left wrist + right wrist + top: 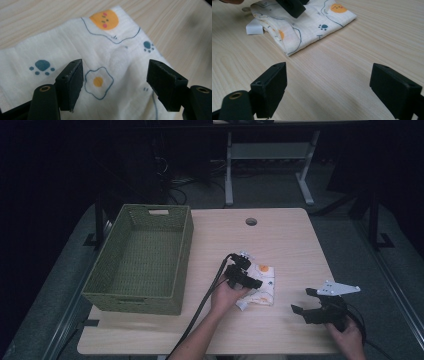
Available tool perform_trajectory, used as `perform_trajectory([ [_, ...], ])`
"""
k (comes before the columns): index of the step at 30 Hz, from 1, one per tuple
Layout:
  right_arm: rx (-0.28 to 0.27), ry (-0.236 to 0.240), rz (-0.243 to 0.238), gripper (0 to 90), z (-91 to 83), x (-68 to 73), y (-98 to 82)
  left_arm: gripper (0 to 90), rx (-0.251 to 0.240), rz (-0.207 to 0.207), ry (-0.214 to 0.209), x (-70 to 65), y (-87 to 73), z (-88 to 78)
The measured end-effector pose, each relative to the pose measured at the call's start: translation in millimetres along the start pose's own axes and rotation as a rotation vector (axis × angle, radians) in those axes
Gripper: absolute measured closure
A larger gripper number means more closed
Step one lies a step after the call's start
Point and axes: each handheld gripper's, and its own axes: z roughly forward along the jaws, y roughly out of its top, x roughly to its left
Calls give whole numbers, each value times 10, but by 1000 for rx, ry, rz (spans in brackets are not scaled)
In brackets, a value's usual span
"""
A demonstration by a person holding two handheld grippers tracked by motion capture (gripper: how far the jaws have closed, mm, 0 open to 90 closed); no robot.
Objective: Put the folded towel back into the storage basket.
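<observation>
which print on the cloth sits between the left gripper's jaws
The fried egg with the orange yolk, between the left gripper jaws; the blue paw prints and orange face lie outside them.

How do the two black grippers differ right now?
The left gripper hangs over the printed cloth, its jaws straddling the fried-egg print; the right gripper is off to the side over bare table. The right gripper carries a grey plate. Both stand open, gripping nothing.

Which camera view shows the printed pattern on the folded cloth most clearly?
The left gripper view: the folded cloth is close, so its fried egg, paw prints and orange face are sharp. The right gripper view shows the cloth farther off, with a white label at one end. In the high view it is small and partly under the left hand-held gripper.
</observation>
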Motion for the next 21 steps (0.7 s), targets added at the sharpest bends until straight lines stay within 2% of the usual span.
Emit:
perform_trajectory([
  [2, 0, 0, 0, 139, 0, 4, 0, 302, -9, 0, 6, -8, -8, 6],
  [4, 1, 0, -2, 139, 0, 7, 1, 311, -2, 24, 23, -23, -12, 7],
  [12, -1, -1, -4, 139, -3, 13, 4, 344, 17, 179, 155, -195, -55, 63],
  [21, -2, -2, -5, 139, -4, 13, 7, 436, 2, 193, 177, -175, -75, 44],
])
